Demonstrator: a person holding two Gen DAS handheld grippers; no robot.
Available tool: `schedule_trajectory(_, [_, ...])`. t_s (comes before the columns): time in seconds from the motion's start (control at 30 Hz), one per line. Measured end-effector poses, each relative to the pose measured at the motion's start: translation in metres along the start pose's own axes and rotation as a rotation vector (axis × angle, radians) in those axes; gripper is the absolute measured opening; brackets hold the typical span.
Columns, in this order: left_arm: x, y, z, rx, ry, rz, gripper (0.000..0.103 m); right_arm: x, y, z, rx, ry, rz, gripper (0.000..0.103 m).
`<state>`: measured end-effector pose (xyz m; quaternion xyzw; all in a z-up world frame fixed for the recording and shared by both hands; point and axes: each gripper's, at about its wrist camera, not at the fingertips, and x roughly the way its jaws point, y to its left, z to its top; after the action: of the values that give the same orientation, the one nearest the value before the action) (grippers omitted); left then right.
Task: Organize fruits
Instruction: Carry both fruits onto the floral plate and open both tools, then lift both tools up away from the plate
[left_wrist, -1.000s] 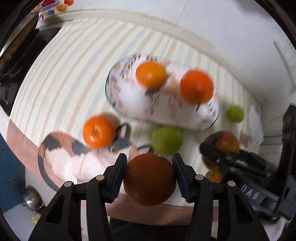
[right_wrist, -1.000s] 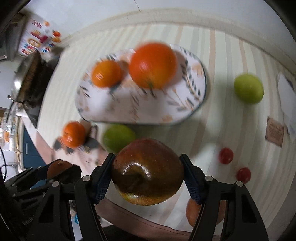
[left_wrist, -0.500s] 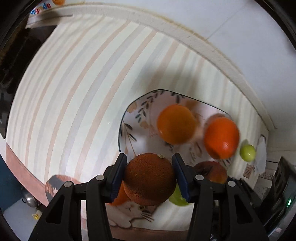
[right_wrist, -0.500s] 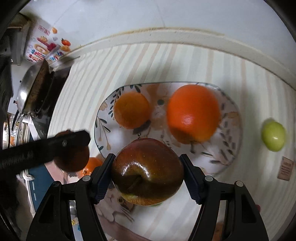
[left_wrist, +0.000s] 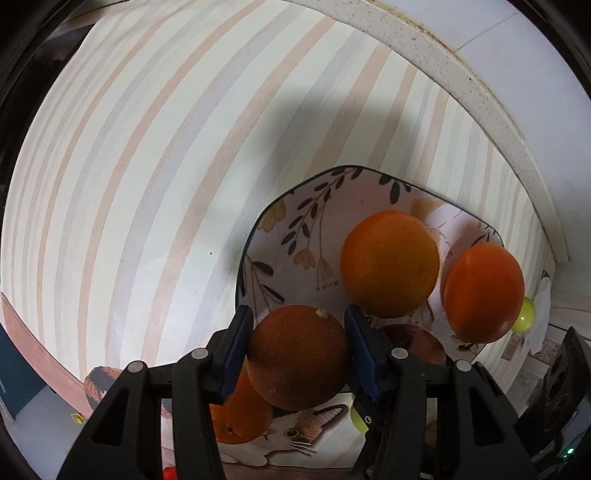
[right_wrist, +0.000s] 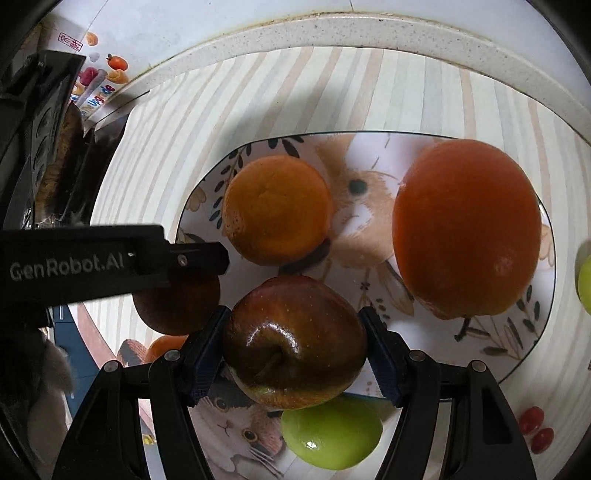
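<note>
My left gripper (left_wrist: 298, 349) is shut on a dark brownish orange (left_wrist: 297, 356), held over the near left rim of the flower-patterned plate (left_wrist: 295, 236). My right gripper (right_wrist: 295, 347) is shut on a dark red apple (right_wrist: 293, 341), held over the plate's (right_wrist: 517, 354) near edge. Two oranges lie on the plate: a smaller one (right_wrist: 277, 208) and a bigger, redder one (right_wrist: 465, 229); they also show in the left wrist view, the smaller orange (left_wrist: 389, 264) and the redder orange (left_wrist: 484, 291). The left gripper's arm (right_wrist: 110, 260) with its orange (right_wrist: 177, 306) shows at left.
A green apple (right_wrist: 330, 437) and a loose orange (left_wrist: 240, 417) lie below the grippers on a cat-print mat (right_wrist: 236, 432). Another green fruit (left_wrist: 524, 319) lies right of the plate. Small red tomatoes (right_wrist: 535, 430) lie at right. A pan and packaging (right_wrist: 92, 85) sit at far left by the wall.
Both grippers have moved forward with their fruit and now hang over the plate's near side. The plate and its oranges look bigger and closer.
</note>
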<state>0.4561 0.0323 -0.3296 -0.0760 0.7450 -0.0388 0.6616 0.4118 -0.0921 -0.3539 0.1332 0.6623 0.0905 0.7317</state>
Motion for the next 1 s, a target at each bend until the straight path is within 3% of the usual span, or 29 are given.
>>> schedule_trajectory(0.17, [-0.003,-0.006,0.002,0.005,-0.012,-0.011,0.056,-0.001,0.0,0.002,0.01,0.017,0.006,0.073])
schedule_trajectory(0.27, [-0.012,-0.004,0.0,0.01,-0.035,-0.011,0.073,-0.007,0.001,0.002,0.014,0.024,0.017,0.08])
schedule_trajectory(0.33, [-0.018,-0.003,-0.004,0.013,-0.05,-0.011,0.074,-0.014,0.004,0.0,0.007,0.023,0.008,0.088])
schedule_trajectory(0.47, [-0.03,0.005,-0.011,0.02,-0.079,0.008,0.077,-0.031,0.006,-0.006,0.002,0.021,-0.013,0.092])
schedule_trajectory(0.53, [-0.037,0.007,-0.02,0.023,-0.1,0.024,0.085,-0.044,0.004,-0.009,0.002,0.005,-0.036,0.094])
schedule_trajectory(0.7, [-0.057,0.014,-0.048,0.023,-0.172,0.065,0.085,-0.08,-0.005,-0.021,-0.007,-0.055,-0.118,0.094])
schedule_trajectory(1.0, [-0.103,0.01,-0.111,0.05,-0.328,0.088,0.085,-0.14,-0.014,-0.051,-0.023,-0.14,-0.168,0.094])
